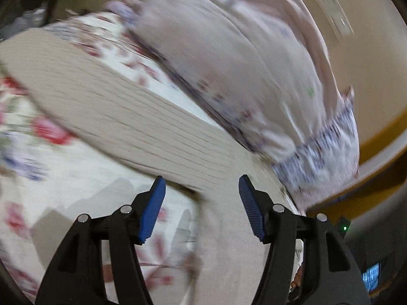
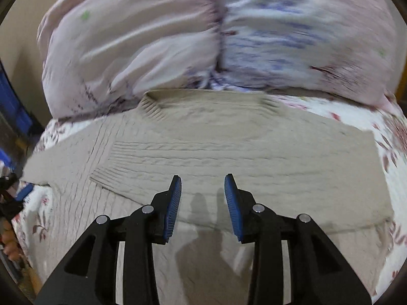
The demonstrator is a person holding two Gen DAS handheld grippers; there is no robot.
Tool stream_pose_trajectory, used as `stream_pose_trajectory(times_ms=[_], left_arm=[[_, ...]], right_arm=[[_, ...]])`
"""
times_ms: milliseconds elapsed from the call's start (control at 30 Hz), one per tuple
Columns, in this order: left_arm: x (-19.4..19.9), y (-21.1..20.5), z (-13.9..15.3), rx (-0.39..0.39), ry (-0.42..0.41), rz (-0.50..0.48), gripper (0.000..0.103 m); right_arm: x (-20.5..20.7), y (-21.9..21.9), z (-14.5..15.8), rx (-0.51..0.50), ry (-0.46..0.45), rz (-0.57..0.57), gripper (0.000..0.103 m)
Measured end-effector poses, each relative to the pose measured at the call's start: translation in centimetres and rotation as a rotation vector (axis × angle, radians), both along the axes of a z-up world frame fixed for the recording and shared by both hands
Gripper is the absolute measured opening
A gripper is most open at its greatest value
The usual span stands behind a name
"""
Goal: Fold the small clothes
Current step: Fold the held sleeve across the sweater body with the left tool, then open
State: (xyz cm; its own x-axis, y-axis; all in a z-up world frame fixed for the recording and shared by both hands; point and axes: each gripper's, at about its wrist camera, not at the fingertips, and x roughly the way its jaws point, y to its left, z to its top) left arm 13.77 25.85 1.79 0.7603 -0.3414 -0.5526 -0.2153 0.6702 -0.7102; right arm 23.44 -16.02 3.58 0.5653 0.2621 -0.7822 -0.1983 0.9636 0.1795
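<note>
In the left wrist view, which is smeared by motion, the left gripper (image 1: 202, 203) fills the bottom of the frame with its jaws standing well apart and nothing between the blue pads; they hold nothing. Above and behind them a beige knitted sweater (image 1: 122, 117) runs as a broad ribbed band from the upper left down towards the lower middle of the frame, lying flat on a bed covered by a white floral bedsheet (image 1: 63, 172). A pinkish pillow (image 1: 229, 58) with a blue-patterned end sits across the upper right, touching the far edge of the sweater. In the right wrist view the right gripper (image 2: 203, 207) is at the bottom centre, its jaws partly open with a clear gap, empty, hovering over the lower part of the garment and casting a shadow on it. Here the sweater (image 2: 229, 152) spreads across the middle of the frame, neckline towards the pillow (image 2: 142, 40) at the top, and one sleeve (image 2: 122, 167) at centre left appears already laid in over the body, its cuff ending just left of the jaws. The bedsheet (image 2: 391, 167) shows at the right edge. By my judgement the folding is at an early-to-middle stage: one sleeve seems turned in, while the other side and the final fold of the body remain to be done.
</note>
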Motion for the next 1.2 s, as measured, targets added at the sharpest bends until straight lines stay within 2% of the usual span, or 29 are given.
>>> stream_pose_trajectory(times_ms=[100,200,333,433,567,667,767,867,1033,1200], left_arm=[[-1.0,3.0,-0.7,-0.017,0.027,0.091,0.060],[-1.3,5.0,-1.5,-0.039,0.051,0.157,0.060],[-1.0,6.8,-2.6,-0.088,0.073,0.217,0.059],[-0.8,8.1,-3.2,-0.121,0.079,0.279,0.059],[-0.4,10.1,-4.0,-0.149,0.086,0.339,0.041],[-0.1,11.5,-4.7,-0.189,0.097,0.378,0.025],[-0.1,12.8,-5.3,-0.228,0.101,0.404,0.013],[0.3,12.9,-4.9,-0.208,0.094,0.398,0.007],[1.1,10.9,-1.1,-0.149,-0.012,0.360,0.005],[3.4,5.4,3.8,-0.103,-0.135,0.212,0.005]], right_arm=[[0.5,2.3,-1.9,-0.080,0.043,0.045,0.041],[-0.3,3.8,-2.4,-0.155,-0.007,0.059,0.044],[-0.1,2.2,-2.1,-0.044,0.049,0.036,0.046],[-0.5,1.7,-2.0,-0.006,0.061,0.038,0.051],[-1.1,2.0,-2.1,-0.005,0.055,0.054,0.058],[-1.3,1.8,-1.9,0.013,0.055,0.055,0.059],[-1.6,1.1,-1.5,0.048,0.057,0.053,0.059],[-2.0,0.1,-1.1,0.068,0.044,0.047,0.059],[-2.7,-1.7,-0.3,0.095,0.018,0.020,0.059],[-3.4,-3.9,0.3,0.125,-0.007,-0.015,0.059]])
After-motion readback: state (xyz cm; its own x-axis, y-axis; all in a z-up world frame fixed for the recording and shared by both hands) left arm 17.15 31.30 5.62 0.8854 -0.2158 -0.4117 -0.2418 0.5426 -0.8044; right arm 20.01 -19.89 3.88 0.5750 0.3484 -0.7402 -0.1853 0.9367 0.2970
